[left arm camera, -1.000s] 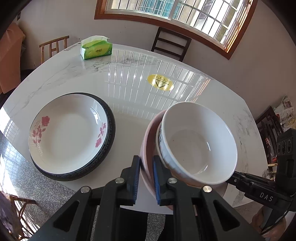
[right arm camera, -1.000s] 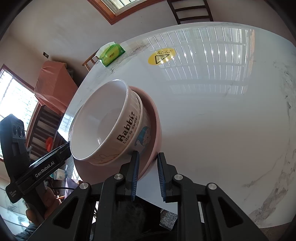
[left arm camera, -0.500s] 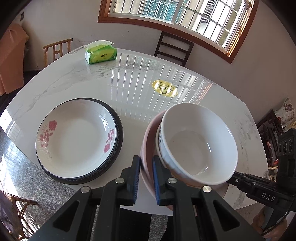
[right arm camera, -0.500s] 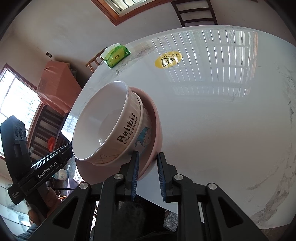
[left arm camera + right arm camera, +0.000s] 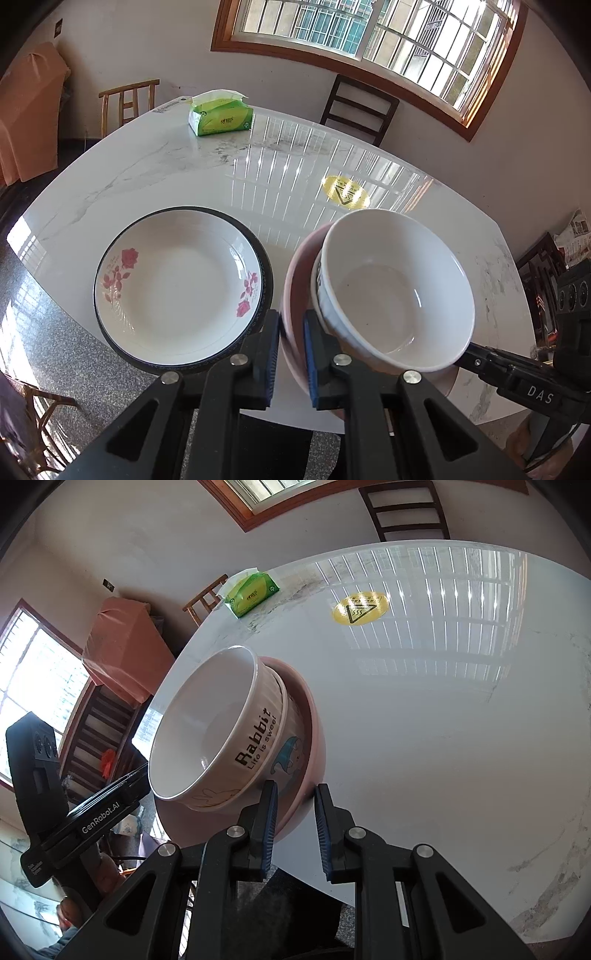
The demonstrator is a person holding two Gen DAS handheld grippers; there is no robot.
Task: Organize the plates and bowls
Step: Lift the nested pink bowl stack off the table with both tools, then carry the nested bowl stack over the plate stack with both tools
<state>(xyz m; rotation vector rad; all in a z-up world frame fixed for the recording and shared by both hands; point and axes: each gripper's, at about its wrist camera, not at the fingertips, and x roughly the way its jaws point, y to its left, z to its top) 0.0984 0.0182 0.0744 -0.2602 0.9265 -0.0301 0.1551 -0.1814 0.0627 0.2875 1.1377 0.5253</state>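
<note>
A pink bowl [image 5: 295,295] holds nested white bowls; the top one [image 5: 399,295] reads "Rabbit" in the right wrist view [image 5: 207,731]. My left gripper [image 5: 290,354] is shut on the pink bowl's left rim. My right gripper [image 5: 293,823] is shut on the pink bowl's [image 5: 314,738] opposite rim. The stack is held tilted above the table's near edge. A white plate with red roses [image 5: 177,288] sits on a black plate [image 5: 264,266] to the left.
The round marble table [image 5: 184,166] carries a green tissue pack [image 5: 221,118] at the far side and a yellow warning sticker [image 5: 345,192]. Chairs stand around the table. A wooden chair [image 5: 125,99] is at far left.
Both grippers with the bowl stack have risen and drawn back from the table. The stacked plates now appear farther away. The grips are unchanged.
</note>
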